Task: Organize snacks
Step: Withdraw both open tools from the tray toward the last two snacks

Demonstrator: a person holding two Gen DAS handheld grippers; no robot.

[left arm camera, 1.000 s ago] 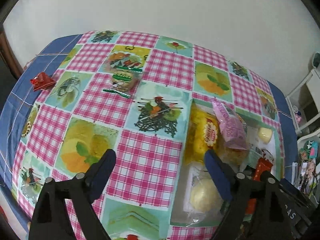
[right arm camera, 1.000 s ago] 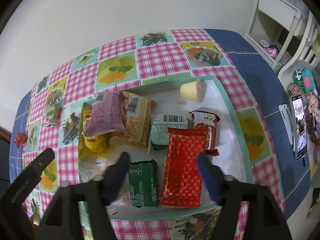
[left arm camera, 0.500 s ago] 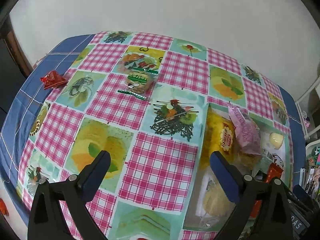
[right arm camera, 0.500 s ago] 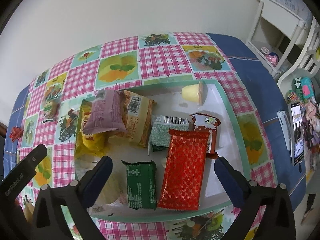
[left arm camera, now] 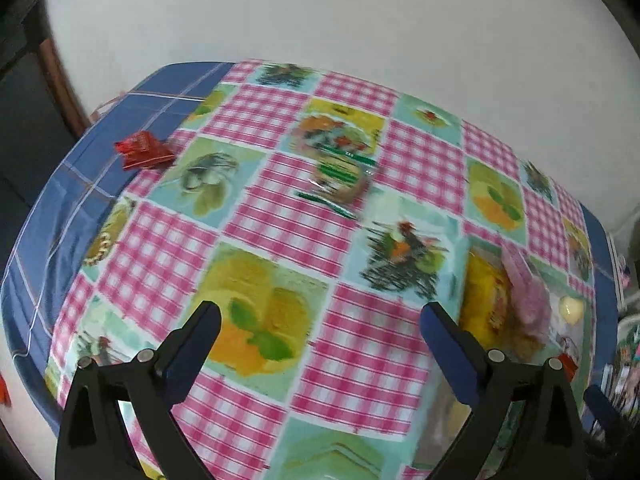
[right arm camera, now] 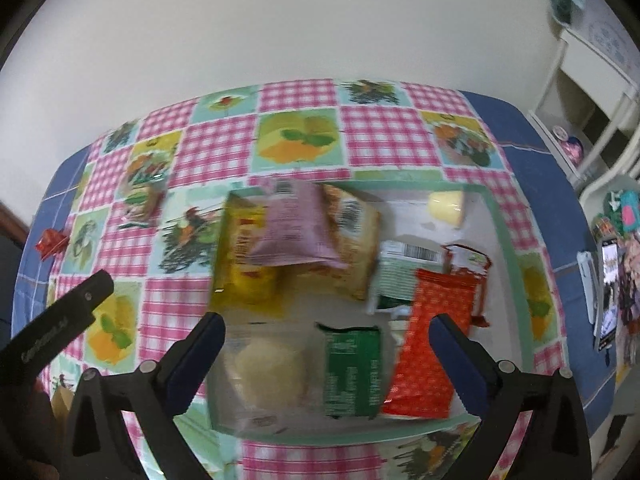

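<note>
Left of the tray (right arm camera: 508,240), over bare tablecloth (left arm camera: 360,352), the left gripper (left arm camera: 320,320) has spread jaws, holding nothing. Above the tray, full of snacks (right arm camera: 352,364), the right gripper (right arm camera: 326,330) also gapes wide, empty.

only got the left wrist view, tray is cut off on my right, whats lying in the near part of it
Observer: In the right wrist view, a dark green packet lies flat near the front rim of the tray, beside a long red packet.
Operator: anything between the right gripper's fingers
Observer: No. The right gripper is open, its jaws having just spread, and it hangs above the tray holding nothing.
Operator: what's left of the green one
Observer: A pale round bun in a clear wrapper, by the tray's left front corner.
</note>
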